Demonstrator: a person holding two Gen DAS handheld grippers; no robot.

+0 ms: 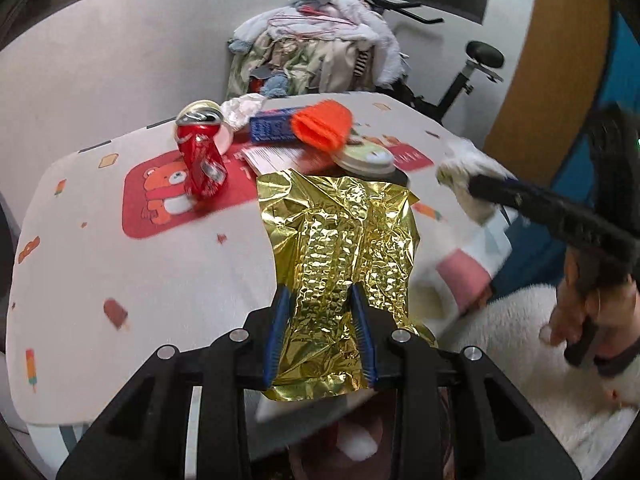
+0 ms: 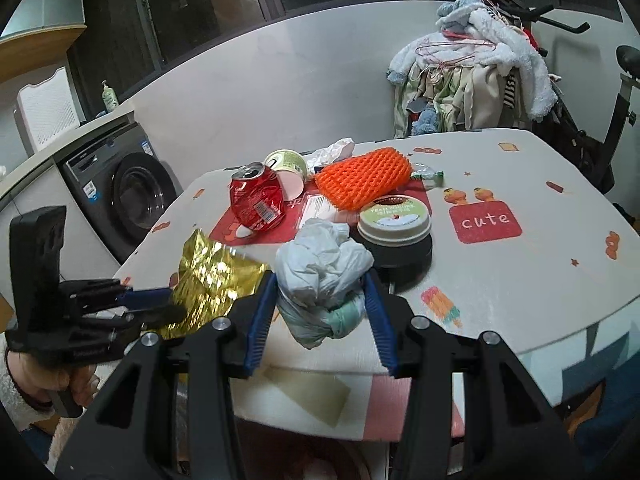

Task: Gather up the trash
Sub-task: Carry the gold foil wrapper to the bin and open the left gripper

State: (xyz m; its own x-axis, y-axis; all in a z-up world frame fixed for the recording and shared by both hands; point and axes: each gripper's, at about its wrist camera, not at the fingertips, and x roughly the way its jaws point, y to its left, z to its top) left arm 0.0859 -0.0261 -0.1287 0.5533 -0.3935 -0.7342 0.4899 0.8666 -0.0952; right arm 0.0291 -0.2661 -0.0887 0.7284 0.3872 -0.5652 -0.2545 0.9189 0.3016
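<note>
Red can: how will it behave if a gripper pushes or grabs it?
The red can is dented and leans on the table, so a push would likely tip it rather than slide it. Once down it may roll unevenly on its creased wall. Its top looks opened, so it is probably light, and thin metal would likely crush further under firm jaws.

Glossy crinkled gold foil wrapper, shiny dented metal can, seemingly thin crumpled plastic bag.

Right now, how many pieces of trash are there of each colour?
Gold: 1, foil wrapper in the left gripper
Red: 1, crushed soda can
Orange: 1, foam fruit net
White: 1, crumpled plastic bag in the right gripper
Total: 4
</note>
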